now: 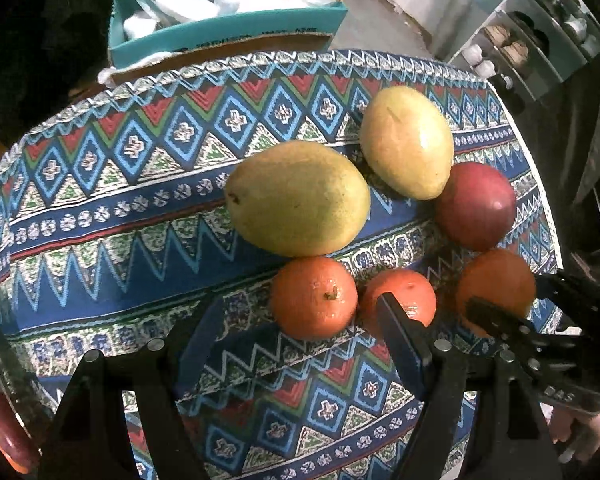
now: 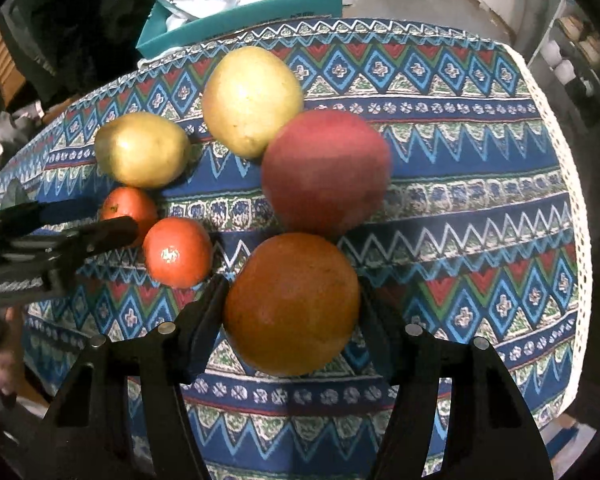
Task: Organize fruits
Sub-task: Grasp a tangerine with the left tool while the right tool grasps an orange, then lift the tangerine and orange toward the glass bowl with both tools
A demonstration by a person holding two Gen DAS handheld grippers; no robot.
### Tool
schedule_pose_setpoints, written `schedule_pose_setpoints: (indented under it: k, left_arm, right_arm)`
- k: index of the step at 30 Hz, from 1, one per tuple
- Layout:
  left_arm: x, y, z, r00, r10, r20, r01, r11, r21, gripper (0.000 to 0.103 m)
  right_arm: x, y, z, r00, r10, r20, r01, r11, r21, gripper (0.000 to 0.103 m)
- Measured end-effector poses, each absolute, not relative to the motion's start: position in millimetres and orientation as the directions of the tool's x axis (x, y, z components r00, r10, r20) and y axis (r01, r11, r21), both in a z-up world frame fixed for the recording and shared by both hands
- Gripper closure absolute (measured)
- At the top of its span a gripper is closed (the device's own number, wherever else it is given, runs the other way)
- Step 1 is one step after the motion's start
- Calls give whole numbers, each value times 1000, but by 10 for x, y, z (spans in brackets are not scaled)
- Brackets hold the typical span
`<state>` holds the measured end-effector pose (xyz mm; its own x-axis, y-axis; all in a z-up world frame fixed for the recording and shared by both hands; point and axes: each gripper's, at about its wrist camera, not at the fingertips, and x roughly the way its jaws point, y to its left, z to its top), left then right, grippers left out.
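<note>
Gripping the big orange [image 2: 292, 304], the right gripper [image 2: 292, 312] has its fingers [image 2: 204, 328] pressed against both flanks of the fruit. This orange is dull, rough-skinned and yellowish toward its underside, and it sits near the middle of the patterned tablecloth [image 2: 480, 208] that covers the surface. I take it as my marker.

Just behind the orange, touching it or nearly so, is a red apple [image 2: 326, 172], blurred at its edges. Behind the apple and a little to the left stands a pale yellow-green mango [image 2: 252, 100], leaning against the apple. A second mango [image 2: 142, 150] lies farther left of the orange. Two small, glossy tangerines sit left of the orange: one [image 2: 177, 253] just beside it, the other [image 2: 128, 206] beyond that, partly covered by the left gripper.

From the left wrist view, the left gripper [image 1: 296, 320] hangs over the cloth with its fingers [image 1: 400, 336] spread and nothing between them; one finger overlaps a tangerine [image 1: 398, 300], though I cannot tell whether it touches.

At the lower left edge of that view, something red [image 1: 4, 436] is cut off by the frame and too dim to name.

Well behind the orange, past the far edge of the cloth, a teal box [image 1: 228, 36] holds crumpled printed bags and clear plastic. Off to the right a shelf rack [image 1: 540, 40] holds small items I cannot make out.
</note>
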<state>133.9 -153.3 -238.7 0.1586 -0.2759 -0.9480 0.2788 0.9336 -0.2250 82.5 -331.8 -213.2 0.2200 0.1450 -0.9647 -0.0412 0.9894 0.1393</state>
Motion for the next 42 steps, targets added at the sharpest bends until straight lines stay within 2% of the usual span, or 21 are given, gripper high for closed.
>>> schedule_pose_setpoints:
  k: [10, 15, 17, 23, 42]
  left_arm:
    - [1420, -1480, -2479, 167, -276, -946, 238, 943, -233, 24]
    - [1395, -1515, -2524, 148, -292, -945, 265, 932, -247, 40]
    - [1353, -1561, -2511, 143, -313, -939, 295, 919, -261, 57]
    - [1255, -1670, -2477, 181, -263, -948, 348, 919, -188, 57]
    - [972, -1487, -1838, 293, -278, -915, 396, 906, -149, 58]
  right_arm:
    - [765, -3341, -2038, 240, 143, -960, -59, 989, 133, 39]
    - [825, -3284, -2057, 238, 146, -960, -59, 989, 136, 39]
    - [834, -3273, -2061, 239, 146, -960, -62, 989, 135, 39]
    - [821, -3262, -2048, 247, 141, -959, -75, 989, 126, 39]
    - [778, -3151, -1606, 353, 114, -928, -126, 989, 74, 39]
